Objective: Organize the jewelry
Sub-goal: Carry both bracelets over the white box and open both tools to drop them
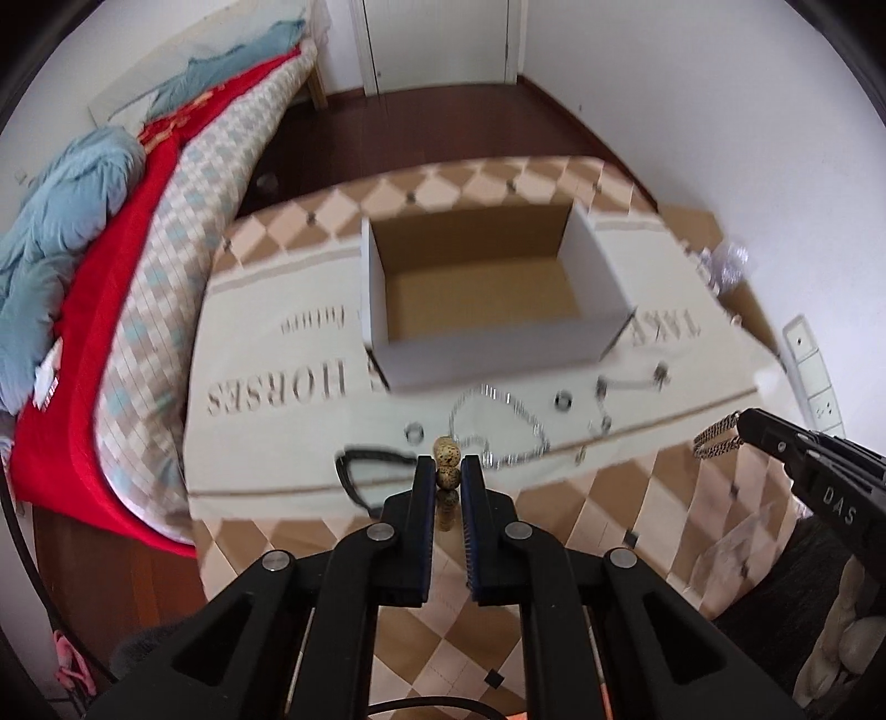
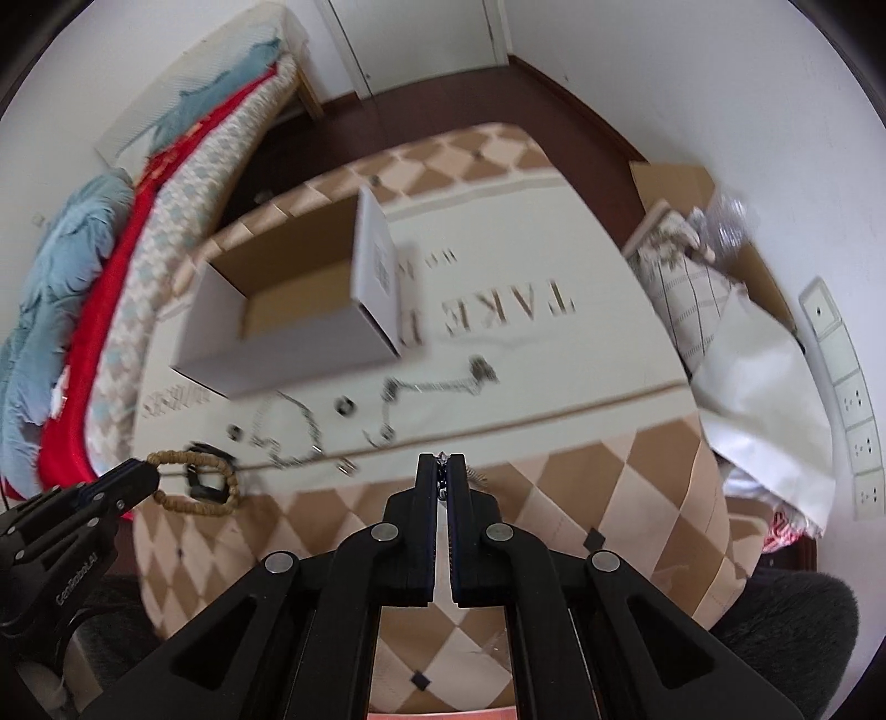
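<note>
My left gripper (image 1: 447, 471) is shut on a tan beaded bracelet (image 1: 447, 454), which hangs as a loop in the right wrist view (image 2: 194, 482). My right gripper (image 2: 442, 468) is shut on a metal chain bracelet (image 2: 442, 471), seen dangling from its tip in the left wrist view (image 1: 717, 440). An open white cardboard box (image 1: 482, 354) stands on the cloth-covered table (image 1: 277, 354), beyond both grippers. A silver chain necklace (image 1: 498, 421), a second chain (image 1: 626, 385), rings (image 1: 563, 400) and a black bracelet (image 1: 360, 471) lie between box and front edge.
A bed with red and blue bedding (image 1: 99, 266) runs along the left. Bags and cardboard (image 2: 736, 332) are piled right of the table, by the wall with sockets (image 2: 853, 410). A door (image 1: 437, 39) stands behind.
</note>
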### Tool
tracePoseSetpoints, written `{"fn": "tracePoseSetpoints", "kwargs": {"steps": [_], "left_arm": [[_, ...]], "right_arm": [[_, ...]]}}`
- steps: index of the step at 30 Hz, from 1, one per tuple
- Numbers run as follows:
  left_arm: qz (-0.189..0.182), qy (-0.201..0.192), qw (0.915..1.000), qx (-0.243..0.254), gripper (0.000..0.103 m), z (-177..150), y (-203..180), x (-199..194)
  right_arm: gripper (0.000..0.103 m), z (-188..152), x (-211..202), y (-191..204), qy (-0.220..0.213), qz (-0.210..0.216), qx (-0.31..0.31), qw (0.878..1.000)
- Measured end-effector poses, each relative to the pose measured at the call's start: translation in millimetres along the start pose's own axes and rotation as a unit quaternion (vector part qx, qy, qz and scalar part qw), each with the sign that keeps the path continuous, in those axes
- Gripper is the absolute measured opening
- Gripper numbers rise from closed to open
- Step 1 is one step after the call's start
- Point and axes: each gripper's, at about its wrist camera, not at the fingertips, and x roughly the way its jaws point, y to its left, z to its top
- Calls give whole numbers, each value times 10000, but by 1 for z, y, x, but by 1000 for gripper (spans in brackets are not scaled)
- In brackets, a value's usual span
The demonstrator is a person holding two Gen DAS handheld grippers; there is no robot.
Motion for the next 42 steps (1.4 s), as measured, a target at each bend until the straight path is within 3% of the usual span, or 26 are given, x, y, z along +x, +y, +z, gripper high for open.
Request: {"fn": "tracePoseSetpoints", "kwargs": {"steps": [10, 15, 22, 30, 36, 39, 40, 41, 42], "left_arm": [[-215, -544, 9982, -164, 6, 70, 11, -30], [-392, -502, 9978, -184, 6, 112, 18, -18], [-503, -110, 9983, -260, 6, 143, 29, 32], [-602, 382, 9965, -436, 7, 149, 44, 85], [-665, 516, 9944, -636, 9, 153, 48, 93], [-431, 399, 9962, -638, 11, 157, 51, 86], [-367, 362, 9968, -615, 18, 158, 52, 84], [-271, 304, 9974, -600, 32, 158, 53, 81], [-118, 240, 9979, -587, 42, 158, 55, 79]], "right_arm": [[3, 69, -42, 36, -620, 387, -256, 9970], [3, 107, -36, 54, -741, 483, -404, 9953], [3, 148, 12, 72, -368, 644, -490, 9960], [3, 156, 81, 83, 319, 637, -595, 9957], [3, 158, 100, 90, 537, 715, -719, 9934], [4, 161, 100, 90, 579, 675, -702, 9936], [6, 161, 100, 90, 600, 670, -706, 9934], [14, 162, 99, 90, 621, 624, -699, 9937], [33, 162, 97, 89, 599, 522, -704, 9943]]}}
